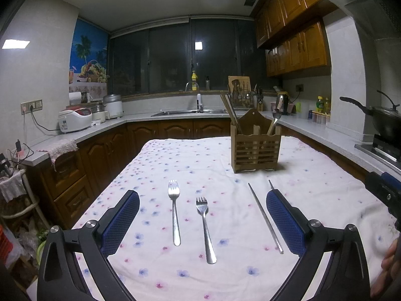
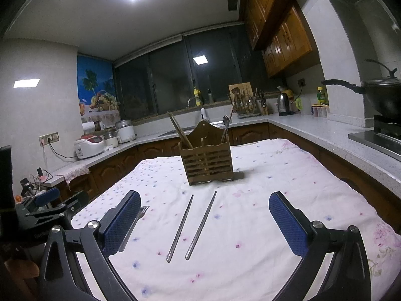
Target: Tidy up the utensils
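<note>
Nothing is picked up yet, so this looks like the start of a sorting round. On the cloth-covered tabletop [image 1: 225, 276], going left to right, lie a long fork [image 1: 175, 213], a shorter fork [image 1: 206, 228] and two metal chopsticks [image 2: 191, 228], all flat and apart. The left gripper [image 1: 202, 223] hovers over the forks with its jaws wide apart and empty; the right gripper [image 2: 204, 223] hangs likewise over the chopsticks. The wooden holder [image 1: 255, 145] stands beyond them. Next, a gripper probably must drop low and pinch a thin handle.
</note>
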### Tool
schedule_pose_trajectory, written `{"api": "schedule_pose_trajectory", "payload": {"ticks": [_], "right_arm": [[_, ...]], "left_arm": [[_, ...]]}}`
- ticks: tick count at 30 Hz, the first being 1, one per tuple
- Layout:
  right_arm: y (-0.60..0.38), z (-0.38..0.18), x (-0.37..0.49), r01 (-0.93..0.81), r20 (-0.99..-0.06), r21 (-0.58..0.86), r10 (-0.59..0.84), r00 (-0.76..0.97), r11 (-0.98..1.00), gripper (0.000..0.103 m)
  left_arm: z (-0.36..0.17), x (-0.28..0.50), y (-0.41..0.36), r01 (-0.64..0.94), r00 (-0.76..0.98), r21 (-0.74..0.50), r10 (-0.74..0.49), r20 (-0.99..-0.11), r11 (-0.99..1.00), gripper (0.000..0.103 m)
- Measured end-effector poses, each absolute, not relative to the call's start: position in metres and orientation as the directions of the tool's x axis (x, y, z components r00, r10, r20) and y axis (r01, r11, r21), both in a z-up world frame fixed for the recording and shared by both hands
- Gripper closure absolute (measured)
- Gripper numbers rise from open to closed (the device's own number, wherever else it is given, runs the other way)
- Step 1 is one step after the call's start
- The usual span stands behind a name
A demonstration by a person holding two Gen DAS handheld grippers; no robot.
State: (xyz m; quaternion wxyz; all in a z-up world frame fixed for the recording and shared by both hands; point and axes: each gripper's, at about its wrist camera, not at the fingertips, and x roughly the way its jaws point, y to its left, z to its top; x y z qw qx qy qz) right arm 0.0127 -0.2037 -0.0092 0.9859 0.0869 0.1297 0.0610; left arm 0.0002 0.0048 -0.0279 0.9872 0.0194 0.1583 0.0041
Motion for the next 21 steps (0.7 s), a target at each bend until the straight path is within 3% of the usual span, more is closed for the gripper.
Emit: {"api": "schedule_pose_trajectory", "payload": {"ticks": [21], "right_arm": [[-0.2053,-0.0019,0.018,-0.094,-0.246,0.186,0.139,0.959,0.978,0.0]], "left_arm": [[-0.0229,0.01,0.007,0.0,0.95,0.031,0.009,-0.313,1.0,0.001]]}}
